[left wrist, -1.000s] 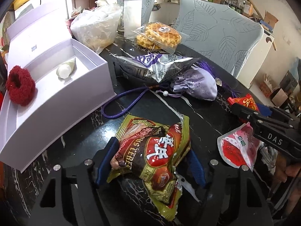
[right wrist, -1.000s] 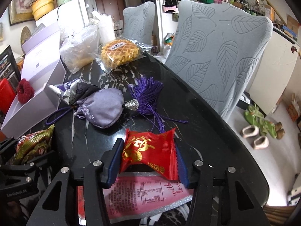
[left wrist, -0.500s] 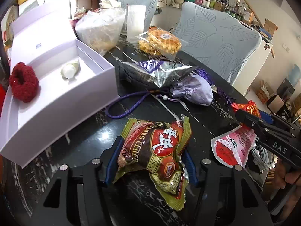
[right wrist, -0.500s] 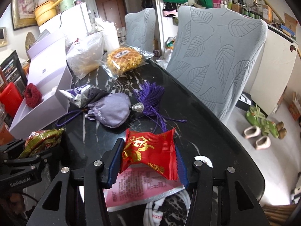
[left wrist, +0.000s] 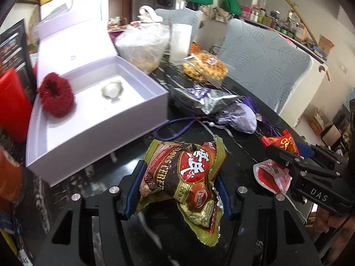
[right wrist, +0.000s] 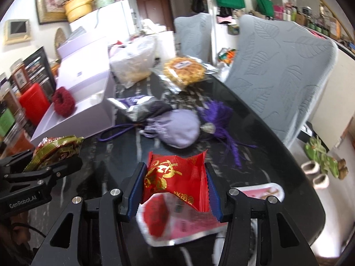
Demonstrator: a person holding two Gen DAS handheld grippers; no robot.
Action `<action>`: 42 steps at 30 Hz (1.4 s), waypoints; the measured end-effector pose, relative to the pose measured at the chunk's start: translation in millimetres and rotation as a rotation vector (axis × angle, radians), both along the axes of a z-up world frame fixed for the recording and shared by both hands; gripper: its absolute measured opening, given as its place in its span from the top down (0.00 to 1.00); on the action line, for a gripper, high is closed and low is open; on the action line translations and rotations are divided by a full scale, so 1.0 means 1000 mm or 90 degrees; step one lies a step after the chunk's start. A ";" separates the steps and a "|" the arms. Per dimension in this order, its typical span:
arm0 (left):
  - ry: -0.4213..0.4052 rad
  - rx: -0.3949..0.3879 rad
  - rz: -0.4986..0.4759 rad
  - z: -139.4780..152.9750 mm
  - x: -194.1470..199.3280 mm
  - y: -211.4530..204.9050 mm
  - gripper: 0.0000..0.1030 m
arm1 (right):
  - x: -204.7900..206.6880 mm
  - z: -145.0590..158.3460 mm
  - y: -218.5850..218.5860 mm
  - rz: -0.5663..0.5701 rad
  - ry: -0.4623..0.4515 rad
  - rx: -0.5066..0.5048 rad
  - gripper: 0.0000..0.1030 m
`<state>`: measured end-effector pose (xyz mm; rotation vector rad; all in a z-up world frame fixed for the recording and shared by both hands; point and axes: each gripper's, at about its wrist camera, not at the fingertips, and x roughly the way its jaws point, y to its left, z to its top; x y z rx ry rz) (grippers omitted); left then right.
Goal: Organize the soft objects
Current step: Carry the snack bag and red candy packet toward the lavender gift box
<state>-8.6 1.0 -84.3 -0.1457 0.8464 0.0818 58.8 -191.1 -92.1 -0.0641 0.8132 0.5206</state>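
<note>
My left gripper [left wrist: 179, 184] is shut on a green and red snack packet [left wrist: 184, 177], lifted off the black marble table [left wrist: 93, 177]; the same packet [right wrist: 55, 150] shows at the left of the right wrist view. My right gripper [right wrist: 174, 186] is shut on a red and gold packet [right wrist: 175, 179], also held above the table. An open lilac box [left wrist: 99, 128] lies left, with a red fuzzy scrunchie [left wrist: 56, 97] on its rim and a small white item [left wrist: 111, 89] inside. A lilac drawstring pouch [right wrist: 175, 130] with a purple tassel [right wrist: 219, 117] lies mid-table.
A pink and red sachet [right wrist: 184, 219] lies under the right gripper. A silver and purple snack bag [left wrist: 204, 97], a bagged waffle [right wrist: 184, 71] and a clear plastic bag [left wrist: 142, 48] sit farther back. Grey chairs [right wrist: 281, 66] stand along the right table edge.
Both grippers have risen and drawn back with their packets. The left jaws closed in on the green packet and lifted it off the table.
</note>
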 end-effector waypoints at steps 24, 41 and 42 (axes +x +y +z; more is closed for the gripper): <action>-0.078 0.034 0.257 0.041 -0.099 0.075 0.44 | -0.053 0.024 0.115 0.279 -0.023 0.052 0.51; -0.115 0.036 0.287 0.060 -0.109 0.121 0.44 | -0.075 0.034 0.164 0.342 -0.023 0.059 0.51; -0.118 0.037 0.286 0.062 -0.107 0.123 0.44 | -0.073 0.035 0.167 0.343 -0.019 0.062 0.51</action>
